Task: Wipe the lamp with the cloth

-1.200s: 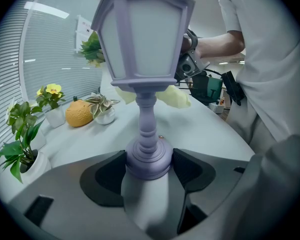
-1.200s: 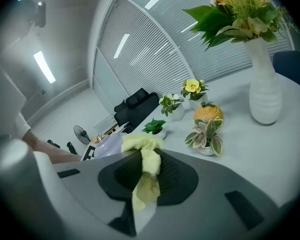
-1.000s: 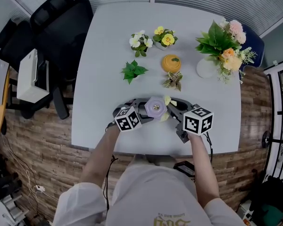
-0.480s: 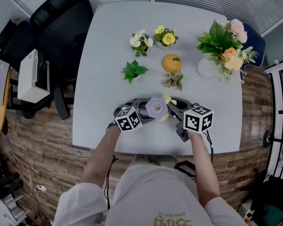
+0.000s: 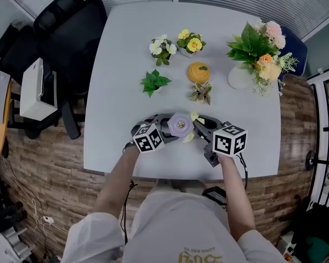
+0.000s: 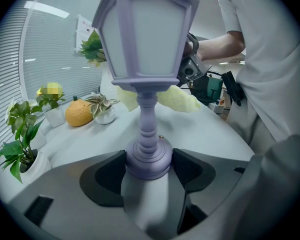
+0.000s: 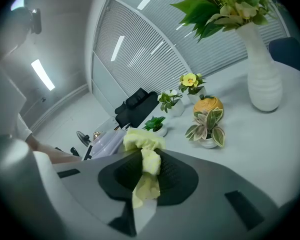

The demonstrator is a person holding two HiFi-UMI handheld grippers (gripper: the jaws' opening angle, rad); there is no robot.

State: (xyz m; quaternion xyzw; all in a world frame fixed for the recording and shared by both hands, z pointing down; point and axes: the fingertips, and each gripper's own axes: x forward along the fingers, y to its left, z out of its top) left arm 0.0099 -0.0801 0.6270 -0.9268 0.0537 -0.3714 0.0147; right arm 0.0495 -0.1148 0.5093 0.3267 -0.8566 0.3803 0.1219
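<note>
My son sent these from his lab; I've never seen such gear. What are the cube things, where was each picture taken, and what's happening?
No robot: a person holds a two-jaw gripper in each hand; the marker cubes are part of them. One picture looks down from a head camera; the others come from a camera on each gripper. The left gripper is clamped on the base of a purple lantern-style lamp. The right gripper pinches a yellow cloth beside the lamp's shade. The white table holds small potted plants, an orange ornament and a vase of flowers.
</note>
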